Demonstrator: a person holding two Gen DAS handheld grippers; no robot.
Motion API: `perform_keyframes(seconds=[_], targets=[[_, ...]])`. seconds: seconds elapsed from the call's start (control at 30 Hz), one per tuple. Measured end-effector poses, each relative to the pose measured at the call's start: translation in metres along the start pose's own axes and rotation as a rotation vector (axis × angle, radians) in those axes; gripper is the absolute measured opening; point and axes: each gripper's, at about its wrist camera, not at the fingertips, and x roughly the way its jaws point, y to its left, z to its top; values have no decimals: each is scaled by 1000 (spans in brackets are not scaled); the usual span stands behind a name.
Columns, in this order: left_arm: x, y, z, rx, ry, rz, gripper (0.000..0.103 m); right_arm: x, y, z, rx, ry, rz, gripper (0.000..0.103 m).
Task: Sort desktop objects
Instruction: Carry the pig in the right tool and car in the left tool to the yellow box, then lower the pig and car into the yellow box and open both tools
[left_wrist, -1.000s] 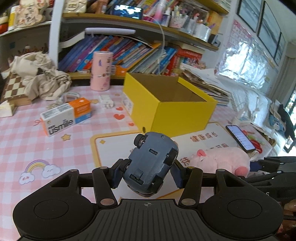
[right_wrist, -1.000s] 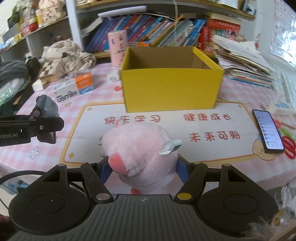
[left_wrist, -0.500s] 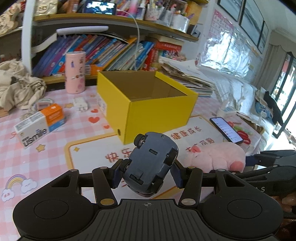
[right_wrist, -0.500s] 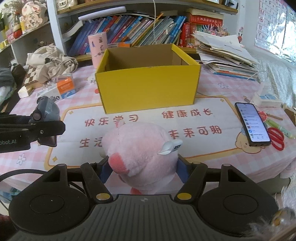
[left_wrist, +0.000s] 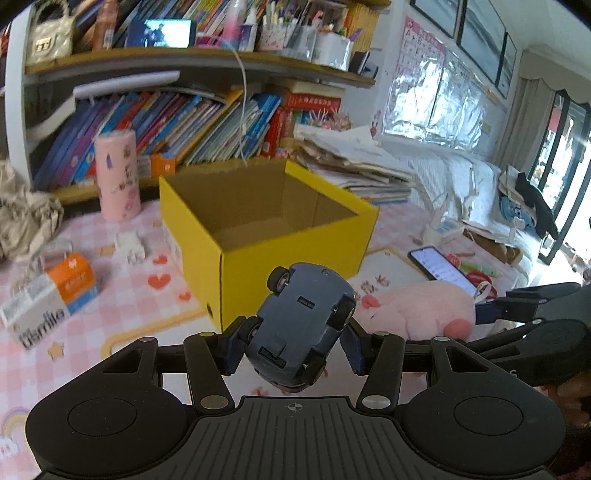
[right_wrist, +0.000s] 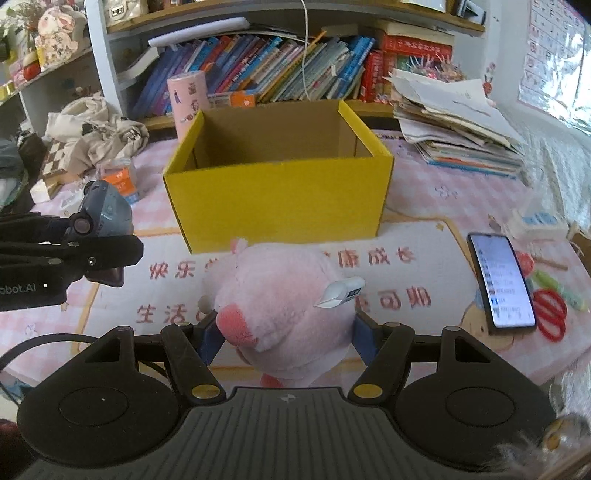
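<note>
My left gripper (left_wrist: 293, 343) is shut on a dark blue toy car (left_wrist: 301, 325), belly up, held in the air just short of the near corner of the open yellow box (left_wrist: 280, 254). In the right wrist view the same car (right_wrist: 107, 212) hangs at the left, level with the yellow box (right_wrist: 280, 199). My right gripper (right_wrist: 286, 338) is shut on a pink plush pig (right_wrist: 280, 302) with a white tag, lifted above the printed mat in front of the box. The pig (left_wrist: 417, 310) also shows to the right of the car. The box's inside looks bare.
A phone (right_wrist: 500, 277) and red scissors (right_wrist: 550, 314) lie at the right on the mat. An orange-and-white carton (left_wrist: 48, 299), a white charger (left_wrist: 129, 245) and a pink tumbler (left_wrist: 116, 175) stand left of the box. Stacked papers (right_wrist: 458, 129) and bookshelves lie behind.
Both grippers have carried their toys up and forward toward the yellow box, which now looks larger and nearer. The left view has swung right. Neither grip has changed.
</note>
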Motion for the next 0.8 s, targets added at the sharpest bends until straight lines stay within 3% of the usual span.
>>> perform_keyframes(seconds=[0.27, 0.5, 0.8], targets=[[10, -3, 30, 15, -49, 37, 52, 5, -8, 35, -65, -53, 51, 67], [19, -4, 59, 19, -107, 87, 52, 5, -24, 75, -97, -184, 98, 67], [53, -2, 95, 32, -127, 131, 52, 43, -40, 127, -173, -212, 131, 67]])
